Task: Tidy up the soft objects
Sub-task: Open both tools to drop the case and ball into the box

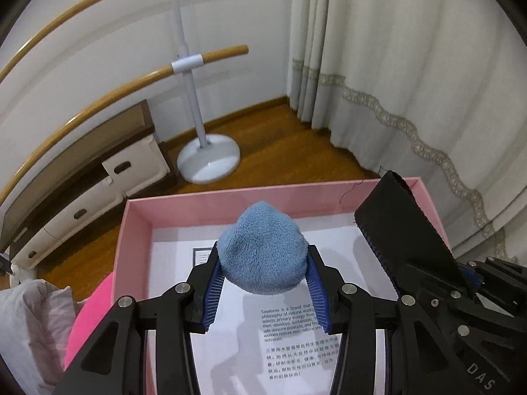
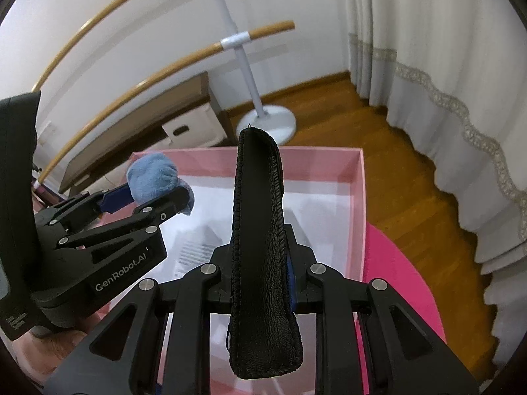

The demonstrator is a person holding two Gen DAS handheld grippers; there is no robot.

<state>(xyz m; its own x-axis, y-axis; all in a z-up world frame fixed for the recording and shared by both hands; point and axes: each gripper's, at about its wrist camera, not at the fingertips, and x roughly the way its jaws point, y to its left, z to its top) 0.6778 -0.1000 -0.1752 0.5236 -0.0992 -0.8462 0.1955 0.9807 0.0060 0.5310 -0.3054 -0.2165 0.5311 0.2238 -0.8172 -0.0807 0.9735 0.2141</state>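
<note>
The left tool (image 1: pixel 263 283) is clenching a blue towel (image 1: pixel 262 256); it looks light and fluffy, so a pinch at its bunched middle seems best. The right tool (image 2: pixel 260 263) is gripping a black pouch (image 2: pixel 260 240), soft but probably slippery. Both are hovering over the pink box (image 1: pixel 135 227), left beside right.
</note>
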